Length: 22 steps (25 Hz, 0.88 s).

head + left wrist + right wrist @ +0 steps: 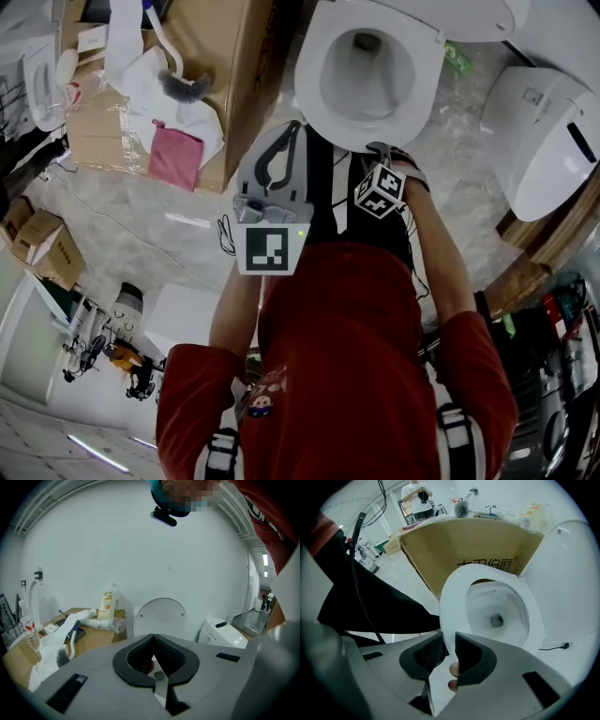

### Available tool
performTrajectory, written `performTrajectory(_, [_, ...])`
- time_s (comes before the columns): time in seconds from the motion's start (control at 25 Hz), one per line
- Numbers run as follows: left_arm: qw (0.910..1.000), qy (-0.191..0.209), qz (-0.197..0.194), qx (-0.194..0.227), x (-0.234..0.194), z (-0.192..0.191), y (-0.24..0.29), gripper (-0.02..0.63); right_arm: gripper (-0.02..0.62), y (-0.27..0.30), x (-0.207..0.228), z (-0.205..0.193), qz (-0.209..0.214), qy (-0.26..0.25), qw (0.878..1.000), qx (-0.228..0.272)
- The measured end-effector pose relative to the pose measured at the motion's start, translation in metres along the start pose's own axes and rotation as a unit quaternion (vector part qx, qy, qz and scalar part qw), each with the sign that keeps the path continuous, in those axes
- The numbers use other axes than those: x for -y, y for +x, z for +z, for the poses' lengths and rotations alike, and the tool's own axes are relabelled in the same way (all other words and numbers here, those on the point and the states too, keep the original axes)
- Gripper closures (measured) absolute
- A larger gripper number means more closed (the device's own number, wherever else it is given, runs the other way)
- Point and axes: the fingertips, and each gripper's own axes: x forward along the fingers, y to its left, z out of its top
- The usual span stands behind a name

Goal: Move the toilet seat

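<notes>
The white toilet seat lies around the bowl at the top of the head view, with the lid raised behind it. In the right gripper view my right gripper is shut on the front rim of the seat, and the bowl shows through the ring. In the head view that gripper sits at the seat's near edge. My left gripper hovers just left of the bowl; its tips meet with nothing between them, and it points at the upright lid.
A cardboard box stands left of the toilet with a toilet brush, white bags and a pink cloth on it. A second white toilet unit stands at the right. Small boxes lie on the floor at left.
</notes>
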Motion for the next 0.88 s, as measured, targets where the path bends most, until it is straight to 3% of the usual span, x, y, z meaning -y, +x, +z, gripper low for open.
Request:
performTrajectory(0.08, [1.0000, 0.005, -0.006, -0.001, 0.001, -0.003, 0.001, 0.595, 0.525, 0.003, -0.001, -0.001, 0.001, 0.000, 1.000, -0.002])
performTrajectory(0.24, [0.9954, 0.075, -0.042, -0.042, 0.006, -0.021, 0.001, 0.595, 0.525, 0.012, -0.003, -0.004, 0.004, -0.002, 1.000, -0.007])
performTrajectory(0.36, [0.9995, 0.013, -0.019, -0.022, 0.003, -0.026, 0.005, 0.595, 0.525, 0.020, -0.004, -0.006, 0.003, -0.006, 1.000, -0.010])
performTrajectory(0.52, [0.9902, 0.103, -0.065, -0.068, 0.008, -0.048, 0.007, 0.595, 0.525, 0.030, -0.005, -0.008, 0.001, -0.009, 1.000, -0.017])
performTrajectory(0.88, [0.9891, 0.099, -0.076, -0.078, 0.017, -0.068, 0.012, 0.595, 0.525, 0.045, -0.007, -0.012, 0.000, -0.010, 1.000, -0.025])
